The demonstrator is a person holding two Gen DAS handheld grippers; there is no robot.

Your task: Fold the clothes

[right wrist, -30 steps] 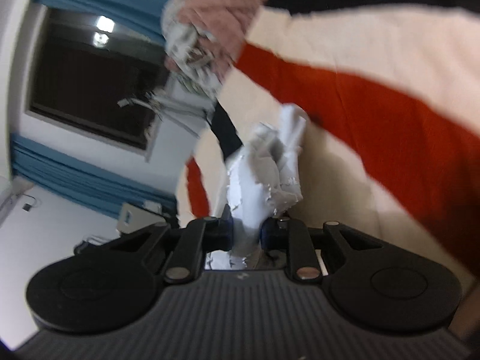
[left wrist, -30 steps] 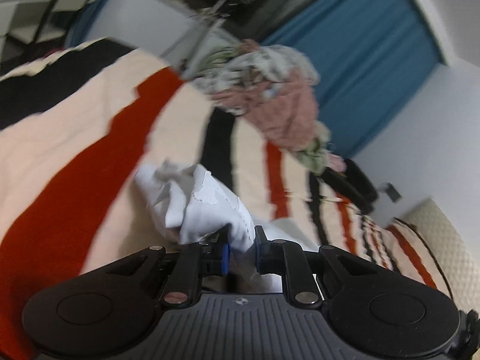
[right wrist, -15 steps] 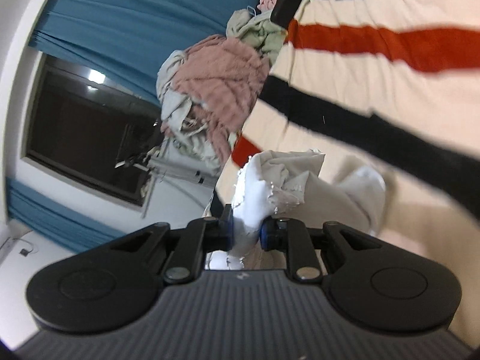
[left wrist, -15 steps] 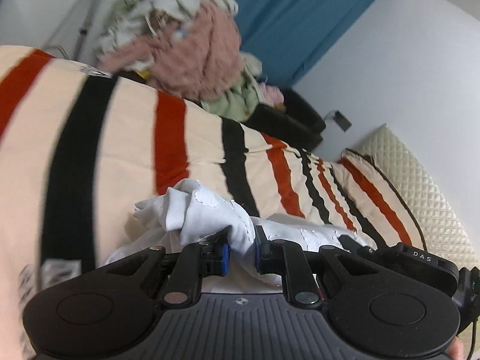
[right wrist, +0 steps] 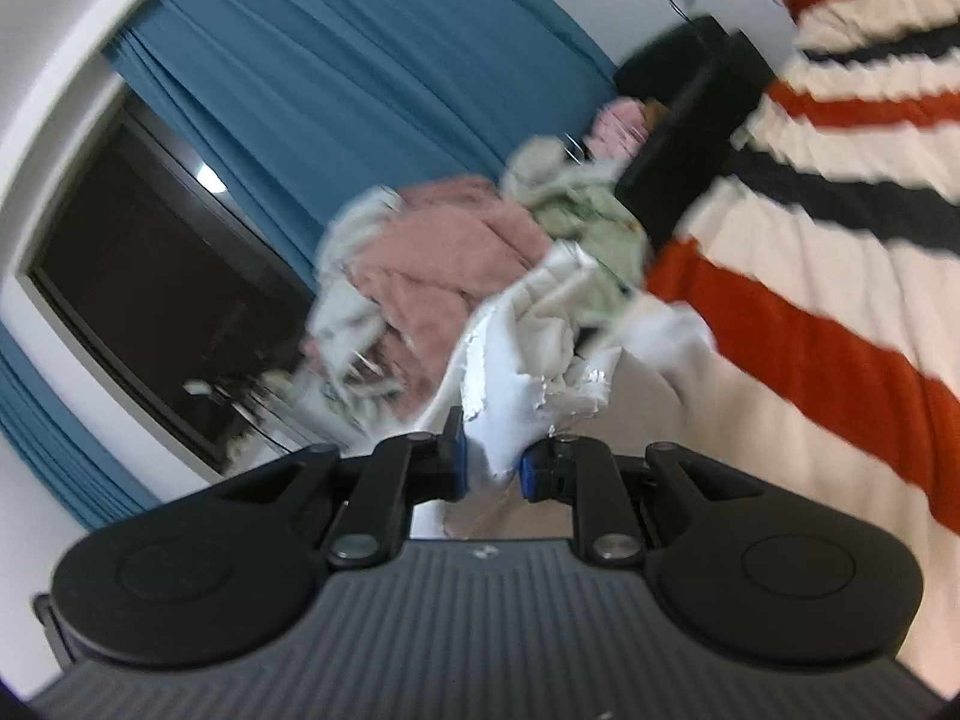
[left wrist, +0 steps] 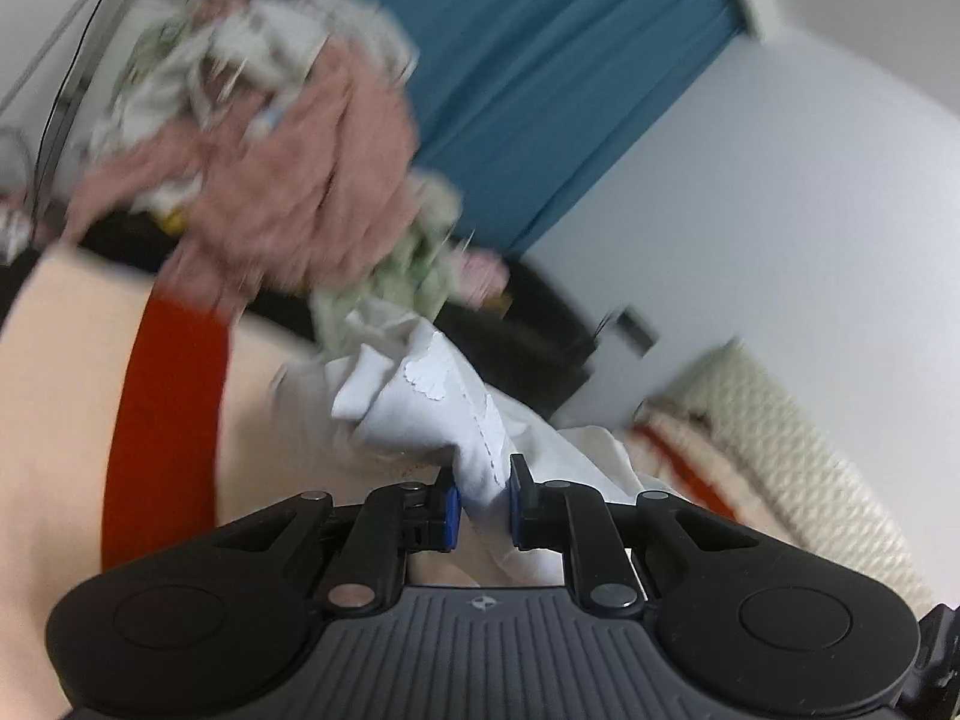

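Both-handed, the left claw [left wrist: 483, 501] and right claw [right wrist: 491, 463] each pinch the white garment [left wrist: 432, 414] above the striped bed [left wrist: 72, 372], near the clothes pile [left wrist: 270, 192].

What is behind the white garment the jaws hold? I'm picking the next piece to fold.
Behind the white garment lies a heap of clothes, pink on top, pale green below, before a blue curtain. The heap's lower part is covered.

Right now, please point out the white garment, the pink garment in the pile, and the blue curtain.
white garment [left wrist: 420, 420], left wrist view, on the bunched cloth above the gripper.
pink garment [right wrist: 444, 264], right wrist view, on its middle.
blue curtain [left wrist: 570, 90], left wrist view, on its middle folds.
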